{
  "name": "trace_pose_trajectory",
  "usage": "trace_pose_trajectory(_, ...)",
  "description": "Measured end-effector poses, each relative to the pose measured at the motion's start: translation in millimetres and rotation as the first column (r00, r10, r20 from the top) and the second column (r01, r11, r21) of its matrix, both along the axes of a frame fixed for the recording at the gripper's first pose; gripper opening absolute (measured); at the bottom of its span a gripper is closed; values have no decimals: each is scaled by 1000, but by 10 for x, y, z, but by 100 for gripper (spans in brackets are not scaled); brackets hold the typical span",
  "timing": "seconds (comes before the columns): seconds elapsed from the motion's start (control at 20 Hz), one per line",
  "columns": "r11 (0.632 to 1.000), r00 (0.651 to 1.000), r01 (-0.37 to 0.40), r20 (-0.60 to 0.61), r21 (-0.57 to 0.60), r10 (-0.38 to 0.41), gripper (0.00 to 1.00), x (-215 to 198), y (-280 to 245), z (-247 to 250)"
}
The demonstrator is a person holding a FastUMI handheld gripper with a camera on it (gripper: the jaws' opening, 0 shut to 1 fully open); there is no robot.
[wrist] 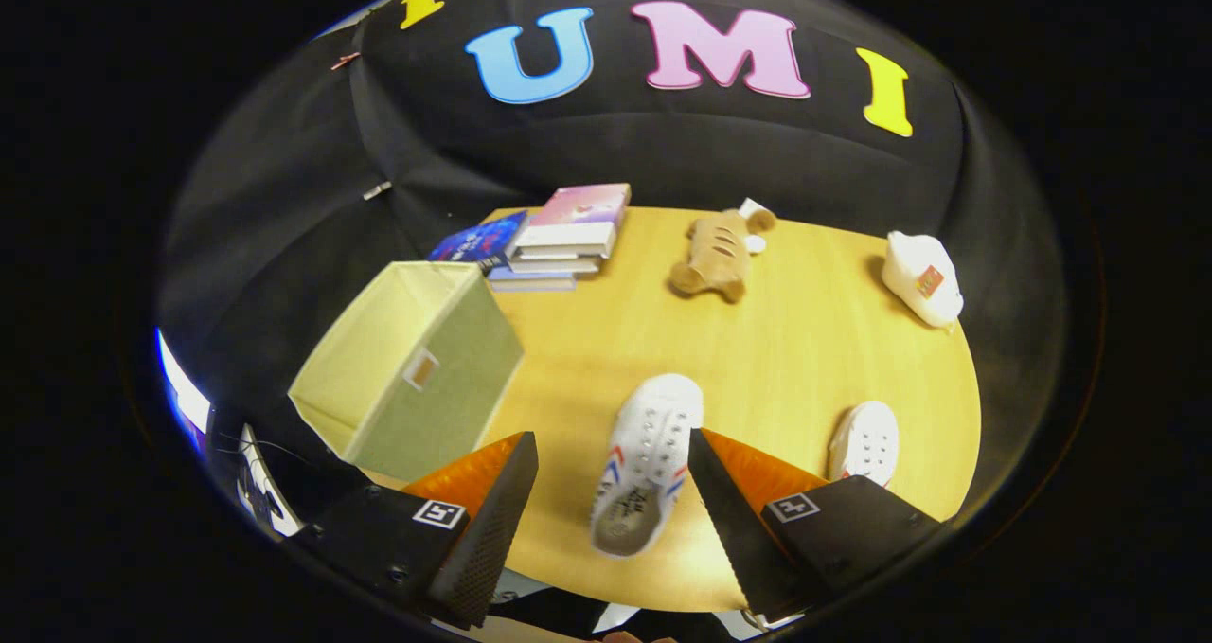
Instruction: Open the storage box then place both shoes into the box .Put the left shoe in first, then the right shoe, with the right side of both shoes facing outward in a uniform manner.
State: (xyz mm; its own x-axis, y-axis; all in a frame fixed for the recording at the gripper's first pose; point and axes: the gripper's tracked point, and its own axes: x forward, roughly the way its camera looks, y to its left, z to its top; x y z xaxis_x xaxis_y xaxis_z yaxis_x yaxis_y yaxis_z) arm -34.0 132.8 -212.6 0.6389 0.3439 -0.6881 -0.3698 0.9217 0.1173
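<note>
Gripper view has the gripper [611, 491] spread wide open, holding nothing, with one white shoe [646, 463] lying on the table [786, 359] right between the fingers, long axis running near-to-far, heel end toward us and toe pointing away. Second shoe [864, 442] sits off to the right. Fabric box [407, 368] is to the left, open on top. Shoe's white with red and blue side stripes, so I'd guess a straight drop onto it comes next.

Light wooden table [795, 359], black cloth wall [663, 160] draped behind, dim surroundings
</note>
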Motion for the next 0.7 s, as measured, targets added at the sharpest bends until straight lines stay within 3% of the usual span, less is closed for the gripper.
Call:
trace_pose_trajectory(0.3,994,998,-27,-55,-103,22,99,50,-540,-691)
trace_pose_trajectory(0.7,991,988,-91,-135,-94,78,99,80,-461,-1344)
